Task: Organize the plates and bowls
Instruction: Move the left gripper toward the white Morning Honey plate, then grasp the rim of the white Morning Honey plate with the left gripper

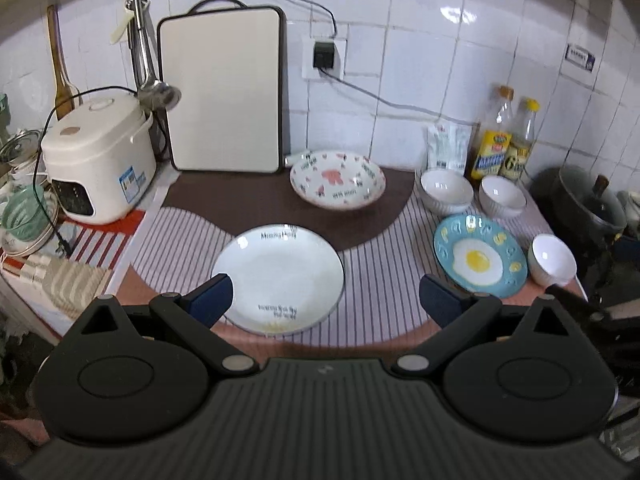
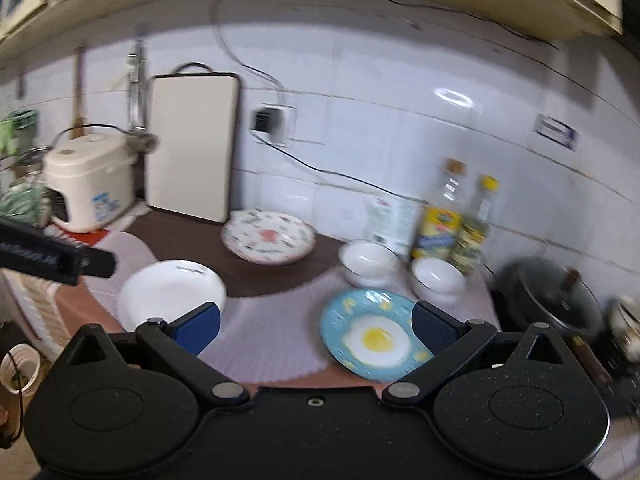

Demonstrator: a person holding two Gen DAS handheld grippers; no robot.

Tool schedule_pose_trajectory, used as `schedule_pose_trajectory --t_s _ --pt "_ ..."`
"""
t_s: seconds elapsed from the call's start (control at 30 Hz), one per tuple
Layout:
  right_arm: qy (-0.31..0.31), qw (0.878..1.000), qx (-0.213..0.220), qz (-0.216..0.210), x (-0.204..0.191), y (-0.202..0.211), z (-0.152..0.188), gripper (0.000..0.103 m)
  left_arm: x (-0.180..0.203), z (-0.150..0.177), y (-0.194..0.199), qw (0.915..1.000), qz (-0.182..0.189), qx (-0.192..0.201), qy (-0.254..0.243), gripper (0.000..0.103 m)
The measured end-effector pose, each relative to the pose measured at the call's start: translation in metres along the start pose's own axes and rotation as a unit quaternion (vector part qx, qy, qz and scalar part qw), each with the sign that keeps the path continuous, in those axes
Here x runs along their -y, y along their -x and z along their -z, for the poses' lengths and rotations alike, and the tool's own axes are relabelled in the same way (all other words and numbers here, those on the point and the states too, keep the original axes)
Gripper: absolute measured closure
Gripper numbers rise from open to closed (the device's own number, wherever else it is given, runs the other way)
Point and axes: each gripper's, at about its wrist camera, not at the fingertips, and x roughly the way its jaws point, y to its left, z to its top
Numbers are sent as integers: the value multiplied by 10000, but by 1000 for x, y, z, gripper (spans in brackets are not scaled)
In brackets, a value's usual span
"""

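1. While both tongs hang spread and empty, the white plate [image 1: 278,276] lies on the striped mat [image 1: 372,312] between the left tongs [image 1: 326,300] fingers.
2. The egg-print plate [image 2: 372,334] lies between the right tongs [image 2: 316,326] fingers.
3. A patterned plate [image 1: 338,178] and three white bowls [image 1: 446,190] sit behind.
4. Along the tiled wall [image 1: 420,40], the surface carries a rice cooker [image 1: 98,158], a cutting board [image 1: 224,92] and two bottles [image 1: 506,140].

My left wrist view is sharp and evenly lit, with bright glare patches on the wall tiles [image 1: 460,14] at upper right. My right wrist view is smeared with blur throughout. Both frames bend strongly at the edges and darken in the corners.
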Motion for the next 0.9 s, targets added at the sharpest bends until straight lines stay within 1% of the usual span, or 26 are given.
schedule_pose_trajectory --t_s 0.07,0.13,0.2,0.27,0.33,0.37,0.4,0.47,0.53,0.6,0.63,0.7,0.73,0.77,0.83,0.9 --pt "141 9995 119 -243 -12 -10 -3 0 -11 -1 -3 9999 39 91 122 2" --pt "269 9982 260 -464 -24 -20 -5 0 -26 -3 -9 9997 133 -40 184 2" --pt "353 9956 385 -773 -35 -35 -4 0 -37 -3 -14 9998 127 38 151 2" --pt "318 9928 437 -1071 -42 -51 -2 0 -46 -2 -19 9999 -39 121 78 3" --pt "242 9900 407 -1329 -46 -71 2 0 -55 0 -28 9993 -300 200 58 3" --pt "199 9888 366 -1435 -49 -82 4 0 -59 1 -36 9990 -415 136 65 3" --pt "167 9877 353 -1516 -50 -91 6 0 -65 3 -44 9987 -497 71 96 3" --pt "186 9852 393 -1658 -55 -108 10 0 -78 8 -57 9985 -508 -1 207 3" --pt "321 9844 360 -1693 -61 -122 13 0 -89 12 -72 9982 -527 -92 255 3" --pt "405 9831 349 -1752 -65 -135 16 0 -98 17 -88 9983 -473 -203 254 7" --pt "360 9824 299 -1807 -66 -143 18 0 -101 21 -97 9983 -434 -252 287 10" --pt "286 9805 -8 -1942 -69 -162 21 0 -107 27 -115 9980 -456 -300 327 13" --pt "249 9798 -126 -1980 -71 -171 22 2 -109 30 -124 9978 -435 -350 364 14" --pt "193 9793 -221 -2004 -71 -179 24 6 -113 33 -135 9976 -414 -396 387 19" --pt "43 9797 -385 -1969 -73 -196 30 13 -116 41 -154 9971 -369 -512 435 23" --pt "-143 9787 -528 -1978 -72 -212 36 13 -122 47 -174 9960 -419 -649 439 25"
